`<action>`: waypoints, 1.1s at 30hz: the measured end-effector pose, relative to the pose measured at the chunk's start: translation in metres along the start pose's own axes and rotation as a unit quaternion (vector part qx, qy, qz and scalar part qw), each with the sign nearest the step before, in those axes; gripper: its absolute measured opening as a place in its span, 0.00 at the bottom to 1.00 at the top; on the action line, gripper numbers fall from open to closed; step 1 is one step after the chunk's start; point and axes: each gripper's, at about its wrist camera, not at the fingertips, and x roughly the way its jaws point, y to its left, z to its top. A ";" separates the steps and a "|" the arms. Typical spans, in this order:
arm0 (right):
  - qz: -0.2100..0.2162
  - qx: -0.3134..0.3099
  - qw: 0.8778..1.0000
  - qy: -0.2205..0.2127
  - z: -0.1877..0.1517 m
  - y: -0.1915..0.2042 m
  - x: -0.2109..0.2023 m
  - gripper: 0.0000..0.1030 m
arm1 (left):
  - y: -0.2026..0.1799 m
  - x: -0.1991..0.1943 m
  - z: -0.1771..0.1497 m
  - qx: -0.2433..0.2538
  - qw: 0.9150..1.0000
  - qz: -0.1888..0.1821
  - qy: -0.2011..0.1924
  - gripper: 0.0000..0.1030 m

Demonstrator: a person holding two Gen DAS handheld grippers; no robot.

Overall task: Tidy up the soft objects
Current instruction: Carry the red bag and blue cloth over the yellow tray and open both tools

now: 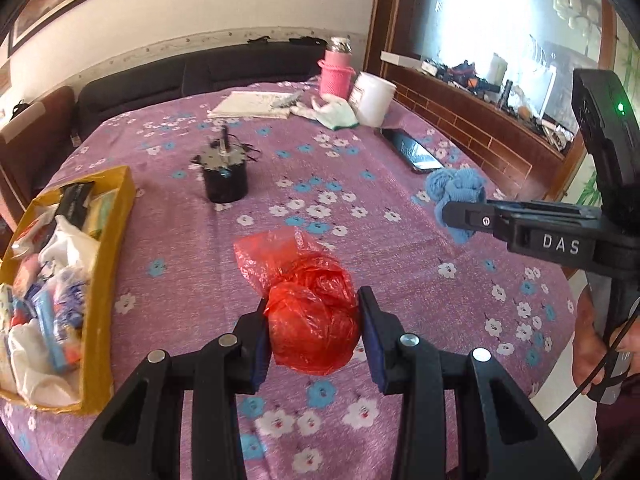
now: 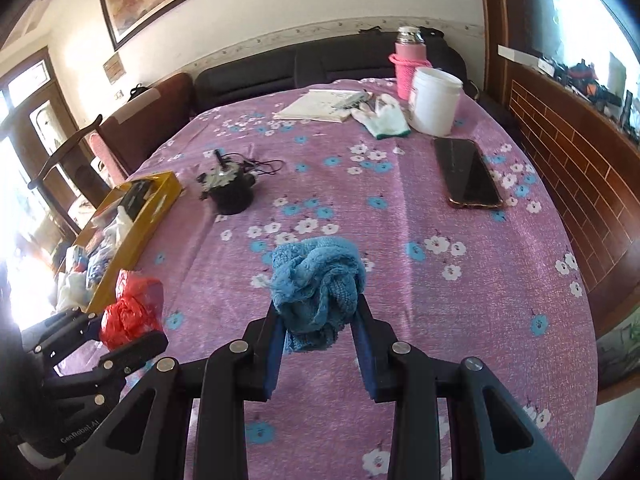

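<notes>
item: carry-to-box step; left claw (image 1: 312, 320) pinching red plastic bag (image 1: 314, 320), right claw (image 2: 320, 320) pinching blue knit cloth (image 2: 316, 284), both above the table (image 1: 400, 272); next likely a swing left to yellow box (image 1: 108, 256), then release

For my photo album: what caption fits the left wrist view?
Left tool grips a red plastic bag beside the yellow box of soft items.

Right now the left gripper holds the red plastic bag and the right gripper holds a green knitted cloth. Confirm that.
Not quite. The left gripper does hold the red plastic bag, but the knitted cloth in the right gripper is blue, not green. The right wrist view shows it bunched between the pads.
</notes>
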 end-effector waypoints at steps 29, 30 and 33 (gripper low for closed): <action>0.104 -0.169 0.979 0.041 0.021 0.224 0.063 0.34 | 0.234 -0.112 -0.051 -0.179 0.969 0.154 -0.070 0.37; 0.107 -0.172 0.978 0.042 0.021 0.229 0.065 0.34 | 0.243 -0.114 -0.053 -0.186 0.967 0.157 -0.070 0.37; 0.113 -0.180 0.976 0.047 0.024 0.241 0.073 0.34 | 0.265 -0.118 -0.052 -0.199 0.964 0.165 -0.068 0.37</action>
